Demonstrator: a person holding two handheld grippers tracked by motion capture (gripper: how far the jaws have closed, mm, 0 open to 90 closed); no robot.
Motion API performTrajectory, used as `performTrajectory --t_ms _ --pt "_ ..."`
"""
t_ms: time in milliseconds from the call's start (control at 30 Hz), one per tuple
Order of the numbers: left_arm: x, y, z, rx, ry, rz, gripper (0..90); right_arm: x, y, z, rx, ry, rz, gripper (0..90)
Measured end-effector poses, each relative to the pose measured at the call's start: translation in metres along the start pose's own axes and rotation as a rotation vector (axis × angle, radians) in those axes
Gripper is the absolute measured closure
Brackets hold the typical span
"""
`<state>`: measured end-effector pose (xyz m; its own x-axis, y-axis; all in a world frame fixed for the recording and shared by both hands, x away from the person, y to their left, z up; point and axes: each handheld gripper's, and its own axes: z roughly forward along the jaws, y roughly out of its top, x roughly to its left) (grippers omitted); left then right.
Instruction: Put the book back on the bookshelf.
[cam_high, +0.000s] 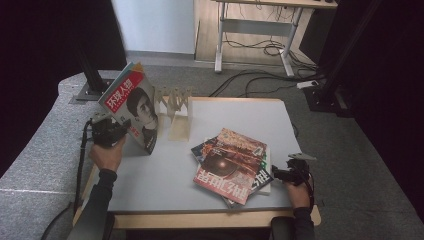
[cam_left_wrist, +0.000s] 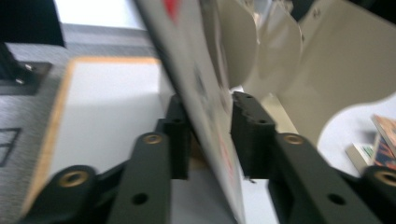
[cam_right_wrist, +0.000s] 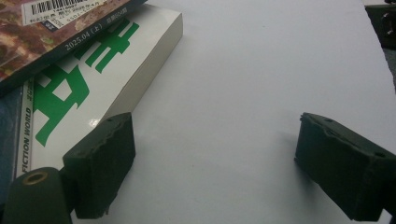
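High view: the left gripper (cam_high: 111, 131) stands a magazine (cam_high: 131, 106) upright beside the rack (cam_high: 173, 102); the right gripper (cam_high: 286, 173) rests by the stack (cam_high: 232, 165).

Left gripper view: jaws straddle the magazine (cam_left_wrist: 201, 93), one pad (cam_left_wrist: 250, 135) apart, so it could topple.

Right gripper view: jaws spread, empty.
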<state>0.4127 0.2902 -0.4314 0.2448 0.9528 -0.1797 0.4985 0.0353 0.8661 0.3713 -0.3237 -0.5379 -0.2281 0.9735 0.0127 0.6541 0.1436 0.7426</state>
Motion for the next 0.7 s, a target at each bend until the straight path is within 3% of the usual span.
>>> performTrajectory --t_ms 67,167,233,267,300,333,467,600,700 --pt "-0.002 -0.002 0.008 0.001 -0.031 -0.021 63.3 0.0 0.0 0.0 0.0 0.0 0.0 11.7" --pt "-0.001 0.001 0.012 -0.005 -0.027 -0.041 68.7 0.0 0.0 0.0 0.0 0.0 0.0 11.7" --pt "0.001 0.005 0.014 -0.003 -0.039 -0.064 79.9 0.0 0.0 0.0 0.0 0.0 0.0 11.7" --pt "0.003 0.008 0.014 -0.013 -0.052 -0.098 83.5 0.0 0.0 0.0 0.001 0.0 0.001 11.7" --pt "0.003 0.008 0.014 -0.013 -0.052 -0.098 85.6 0.0 0.0 0.0 0.001 0.0 0.001 11.7" --pt "0.005 0.011 0.012 -0.029 -0.059 -0.125 86.7 0.0 0.0 0.0 0.001 0.0 0.001 11.7" --pt "0.005 0.022 0.007 -0.068 0.001 -0.094 87.1 0.0 0.0 0.0 0.001 0.0 0.001 11.7" --pt "0.005 0.026 0.006 -0.092 0.005 -0.096 87.2 0.0 0.0 0.0 0.001 0.0 0.001 11.7" --pt "0.0 0.027 0.006 -0.123 0.021 -0.076 87.3 0.0 0.0 0.0 0.001 0.001 0.001 11.7"
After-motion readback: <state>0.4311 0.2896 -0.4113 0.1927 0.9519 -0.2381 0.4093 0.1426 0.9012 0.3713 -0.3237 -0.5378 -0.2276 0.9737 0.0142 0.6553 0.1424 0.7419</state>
